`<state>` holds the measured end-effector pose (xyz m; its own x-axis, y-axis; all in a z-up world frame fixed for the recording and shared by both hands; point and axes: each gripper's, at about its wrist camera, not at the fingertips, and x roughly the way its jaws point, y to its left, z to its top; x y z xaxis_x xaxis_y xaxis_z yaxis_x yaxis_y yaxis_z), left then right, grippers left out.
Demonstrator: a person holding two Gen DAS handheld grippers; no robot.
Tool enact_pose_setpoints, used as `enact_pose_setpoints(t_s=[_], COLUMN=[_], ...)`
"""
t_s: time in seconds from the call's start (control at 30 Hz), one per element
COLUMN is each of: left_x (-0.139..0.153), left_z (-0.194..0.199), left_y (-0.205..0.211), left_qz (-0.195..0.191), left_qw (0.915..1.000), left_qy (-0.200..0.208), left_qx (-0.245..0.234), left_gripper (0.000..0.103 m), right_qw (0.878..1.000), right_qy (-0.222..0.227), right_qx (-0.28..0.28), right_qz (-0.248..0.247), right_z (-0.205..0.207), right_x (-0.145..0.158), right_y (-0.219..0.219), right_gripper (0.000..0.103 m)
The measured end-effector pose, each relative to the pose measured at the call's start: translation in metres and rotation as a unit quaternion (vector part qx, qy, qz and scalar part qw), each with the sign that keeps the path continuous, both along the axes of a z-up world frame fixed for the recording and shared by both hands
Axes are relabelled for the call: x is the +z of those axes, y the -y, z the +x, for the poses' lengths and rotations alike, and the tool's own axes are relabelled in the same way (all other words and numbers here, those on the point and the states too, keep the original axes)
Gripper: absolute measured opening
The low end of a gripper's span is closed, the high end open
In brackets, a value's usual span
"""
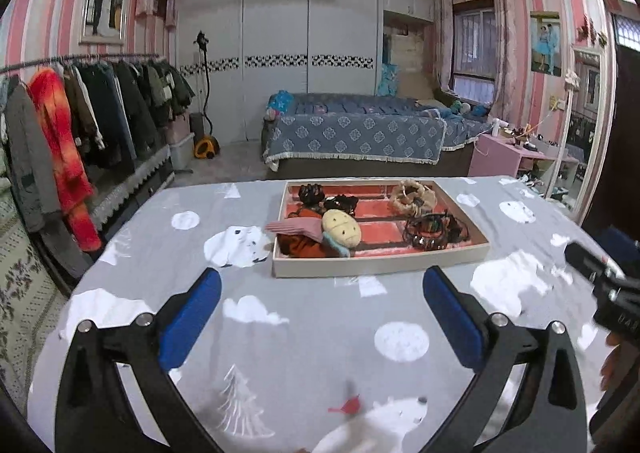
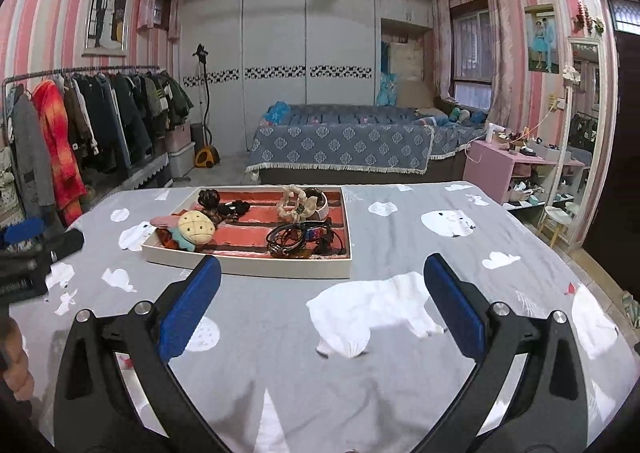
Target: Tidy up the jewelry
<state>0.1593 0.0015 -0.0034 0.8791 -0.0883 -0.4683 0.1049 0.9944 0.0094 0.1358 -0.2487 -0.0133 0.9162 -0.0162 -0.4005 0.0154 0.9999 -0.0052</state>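
A white tray with a red lining (image 1: 380, 267) (image 2: 248, 267) sits on the table. It holds a cream plush clip (image 1: 341, 228) (image 2: 196, 227), a pink comb (image 1: 294, 228), black hair claws (image 1: 312, 191) (image 2: 210, 197), a beige scrunchie (image 1: 412, 195) (image 2: 294, 203) and a pile of dark bracelets (image 1: 434, 231) (image 2: 300, 237). My left gripper (image 1: 322, 289) is open and empty, in front of the tray. My right gripper (image 2: 322, 277) is open and empty, in front of the tray's right end.
The table carries a grey cloth with white bears (image 1: 300, 341) (image 2: 376, 309). A clothes rack (image 1: 80, 125) stands on the left, a bed (image 1: 360, 133) behind, a pink shelf (image 2: 504, 169) and mirror (image 2: 576, 133) on the right.
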Motion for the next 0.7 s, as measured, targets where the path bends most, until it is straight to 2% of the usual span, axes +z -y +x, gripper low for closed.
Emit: enact_pose_setpoints(t_s=[0.07, 0.2, 0.3, 0.7], left_x=[-0.004, -0.008, -0.008, -0.008], left_z=[-0.014, -0.026, -0.034, -0.049], left_y=[-0.001, -0.006, -0.005, 0.002], left_qz=[0.007, -0.008, 0.0, 0.019], left_qw=[0.9997, 0.9997, 0.9993, 0.9984], left_qy=[0.016, 0.013, 0.019, 0.042], left_qx=[0.016, 0.02, 0.032, 0.034], left_gripper=[0.099, 0.099, 0.099, 0.099], right_qw=[1.0, 0.999, 0.999, 0.999], right_qy=[0.006, 0.018, 0.027, 0.017], right_qx=[0.002, 0.006, 0.012, 0.005], right_qz=[-0.006, -0.028, -0.036, -0.037], right_z=[-0.013, -0.028, -0.035, -0.031], right_x=[-0.002, -0.003, 0.0, -0.004], right_y=[-0.005, -0.019, -0.027, -0.032], right_gripper=[0.099, 0.099, 0.099, 0.099])
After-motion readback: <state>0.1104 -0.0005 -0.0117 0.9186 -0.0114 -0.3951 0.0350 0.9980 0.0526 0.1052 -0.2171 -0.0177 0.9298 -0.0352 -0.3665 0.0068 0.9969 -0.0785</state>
